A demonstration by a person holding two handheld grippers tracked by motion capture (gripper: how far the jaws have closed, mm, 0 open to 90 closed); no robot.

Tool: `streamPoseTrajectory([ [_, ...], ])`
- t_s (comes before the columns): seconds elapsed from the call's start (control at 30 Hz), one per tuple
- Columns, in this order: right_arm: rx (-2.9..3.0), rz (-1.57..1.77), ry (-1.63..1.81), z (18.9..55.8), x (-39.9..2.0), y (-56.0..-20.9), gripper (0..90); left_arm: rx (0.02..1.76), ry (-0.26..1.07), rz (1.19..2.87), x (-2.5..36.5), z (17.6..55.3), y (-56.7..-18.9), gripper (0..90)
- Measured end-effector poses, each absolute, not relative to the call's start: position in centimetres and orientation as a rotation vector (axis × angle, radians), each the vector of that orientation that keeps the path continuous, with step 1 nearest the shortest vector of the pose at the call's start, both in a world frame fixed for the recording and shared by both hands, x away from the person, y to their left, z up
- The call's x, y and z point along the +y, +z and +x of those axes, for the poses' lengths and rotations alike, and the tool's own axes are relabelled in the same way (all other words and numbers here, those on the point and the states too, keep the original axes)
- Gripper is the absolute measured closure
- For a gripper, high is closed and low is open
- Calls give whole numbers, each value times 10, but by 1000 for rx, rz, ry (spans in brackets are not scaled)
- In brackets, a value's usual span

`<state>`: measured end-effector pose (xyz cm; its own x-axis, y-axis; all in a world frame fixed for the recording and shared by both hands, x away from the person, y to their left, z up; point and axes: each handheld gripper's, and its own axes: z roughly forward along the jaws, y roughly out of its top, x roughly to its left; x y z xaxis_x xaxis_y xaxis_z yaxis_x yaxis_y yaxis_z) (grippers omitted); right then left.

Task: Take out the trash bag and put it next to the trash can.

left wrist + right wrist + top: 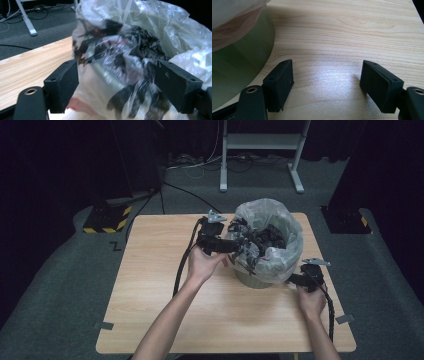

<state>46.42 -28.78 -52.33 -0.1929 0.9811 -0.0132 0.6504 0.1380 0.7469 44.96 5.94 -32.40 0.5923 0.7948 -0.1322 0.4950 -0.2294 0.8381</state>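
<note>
High view: I see a bin (260, 275) lined with a clear plastic bag (280, 227) standing right of centre on the wooden table (150, 285), with dark crumpled litter (267, 237) inside the bag.
Left gripper: I have my left gripper (239, 247) at the bag's near-left edge, raised to rim height (a hand (202, 265) grips it from below).
Left jaws: in the left gripper view they stand wide apart, the bunched bag (117, 75) bulging between them; whether the pads touch the film I cannot tell, and they do not pinch it.
Right gripper: I hold my right gripper (295, 280) low at the bin's right foot, just beside its wall.
Right jaws: wide, with bare table (329, 75) between them in the right gripper view and nothing held.
Bin wall: its greenish side (239, 65) curves past the jaws at that view's left edge, apart from them.
</note>
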Motion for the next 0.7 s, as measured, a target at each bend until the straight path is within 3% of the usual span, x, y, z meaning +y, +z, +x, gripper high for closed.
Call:
streamPoseTrajectory([
  [0.57,1916,1557,848,464,-288,-523,266,1071,481,1970,6,476,-326,187],
  [0.7,1916,1554,849,465,-288,-523,264,1119,537,1983,-3,483,-333,259],
])
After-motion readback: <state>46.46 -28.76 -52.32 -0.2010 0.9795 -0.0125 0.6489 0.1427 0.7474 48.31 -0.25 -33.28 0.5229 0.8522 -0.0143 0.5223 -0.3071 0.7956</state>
